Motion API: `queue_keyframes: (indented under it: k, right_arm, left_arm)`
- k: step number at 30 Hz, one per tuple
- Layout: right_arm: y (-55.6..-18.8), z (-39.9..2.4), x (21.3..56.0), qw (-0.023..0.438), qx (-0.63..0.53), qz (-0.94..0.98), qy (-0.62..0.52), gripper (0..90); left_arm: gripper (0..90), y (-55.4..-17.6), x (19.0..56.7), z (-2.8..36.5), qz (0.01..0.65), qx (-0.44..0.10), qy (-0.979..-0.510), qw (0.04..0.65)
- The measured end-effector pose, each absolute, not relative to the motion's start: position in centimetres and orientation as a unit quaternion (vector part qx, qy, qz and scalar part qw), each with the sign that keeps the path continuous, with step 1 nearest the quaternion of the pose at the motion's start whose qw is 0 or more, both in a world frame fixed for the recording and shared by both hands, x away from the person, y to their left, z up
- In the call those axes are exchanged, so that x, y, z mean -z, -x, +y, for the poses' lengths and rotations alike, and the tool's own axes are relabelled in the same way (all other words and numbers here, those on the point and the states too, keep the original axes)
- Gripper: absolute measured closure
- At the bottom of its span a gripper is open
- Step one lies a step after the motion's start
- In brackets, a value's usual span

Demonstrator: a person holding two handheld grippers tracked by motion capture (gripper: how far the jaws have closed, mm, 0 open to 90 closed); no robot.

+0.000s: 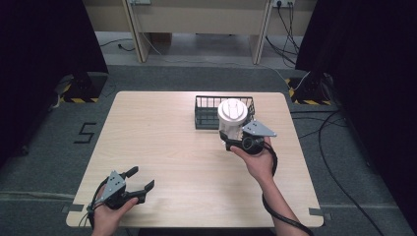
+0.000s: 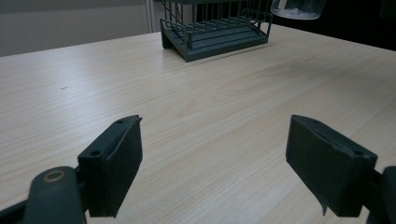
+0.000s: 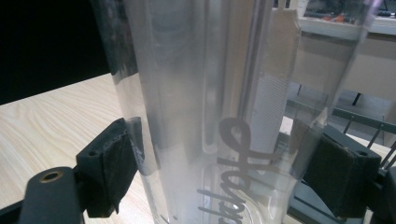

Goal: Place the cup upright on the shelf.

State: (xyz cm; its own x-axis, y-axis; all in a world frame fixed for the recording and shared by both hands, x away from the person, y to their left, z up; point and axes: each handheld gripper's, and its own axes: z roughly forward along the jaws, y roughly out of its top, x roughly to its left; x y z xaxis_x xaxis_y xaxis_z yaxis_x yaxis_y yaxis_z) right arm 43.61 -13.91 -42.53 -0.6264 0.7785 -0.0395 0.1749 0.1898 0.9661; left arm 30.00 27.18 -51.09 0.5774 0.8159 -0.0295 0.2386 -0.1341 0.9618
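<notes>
A clear plastic cup with a white lid is held upright above the table, just in front of a dark wire basket. My right gripper is shut on the cup's lower body. In the right gripper view the cup sits between both pads, with dark script lettering on its wall. My left gripper rests near the front left corner of the table, open, with nothing between its fingers. The left gripper view shows the basket far ahead and the cup's bottom hanging above the table.
The light wooden table is bare apart from the basket at its back right. Black curtains stand on both sides. Cables run over the grey floor at the right, and a wooden bench stands behind the table.
</notes>
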Motion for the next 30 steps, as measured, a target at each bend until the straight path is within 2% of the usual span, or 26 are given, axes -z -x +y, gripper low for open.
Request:
queue_keyframes:
  k: [30]
  right_arm:
    - [-46.5,-13.9,40.7,0.289,-0.537,0.713,-0.345,18.4]
  left_arm:
    - [18.3,-30.0,51.0,27.3,0.378,-0.268,-0.699,0.544]
